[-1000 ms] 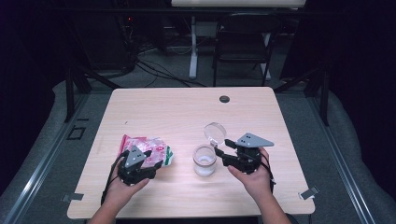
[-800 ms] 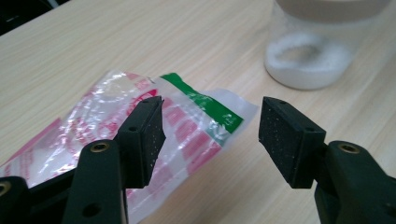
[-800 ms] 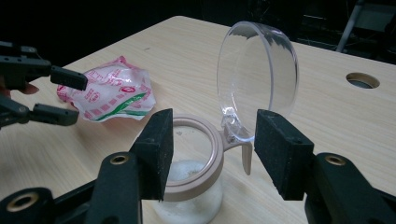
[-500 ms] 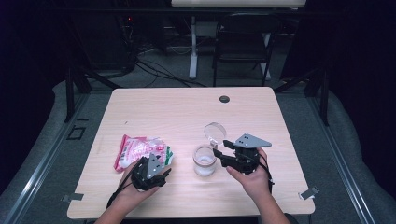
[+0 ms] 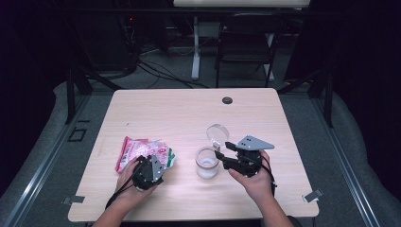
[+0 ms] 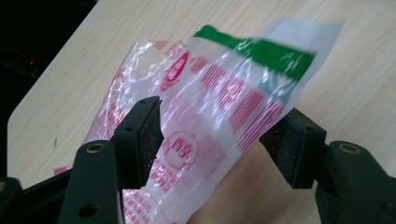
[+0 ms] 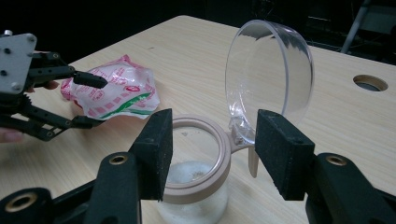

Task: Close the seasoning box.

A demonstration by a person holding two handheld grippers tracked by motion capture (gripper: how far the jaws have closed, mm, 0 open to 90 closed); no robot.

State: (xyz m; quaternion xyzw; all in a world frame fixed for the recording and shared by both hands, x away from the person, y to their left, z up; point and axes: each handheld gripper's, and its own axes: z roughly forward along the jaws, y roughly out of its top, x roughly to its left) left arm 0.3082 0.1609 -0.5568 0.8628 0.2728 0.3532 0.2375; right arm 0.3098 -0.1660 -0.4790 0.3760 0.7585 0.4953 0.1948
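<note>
Reaching for the packet (image 6: pixel 210 126) at lower left, we have our left fingers (image 6: pixel 144 135) spread around it, ungripped; right fingers (image 7: pixel 156 149) spread beside the open jar (image 7: pixel 198 177); filling remains.

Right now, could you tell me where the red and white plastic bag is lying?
In the high view the plastic bag lies on the table's left half, left of the open jar, with the left gripper's open jaws around its near end.

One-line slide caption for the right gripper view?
Right gripper, jaws open either side of a jar with its clear lid flipped up; left gripper reaches for the plastic bag beyond.
</note>
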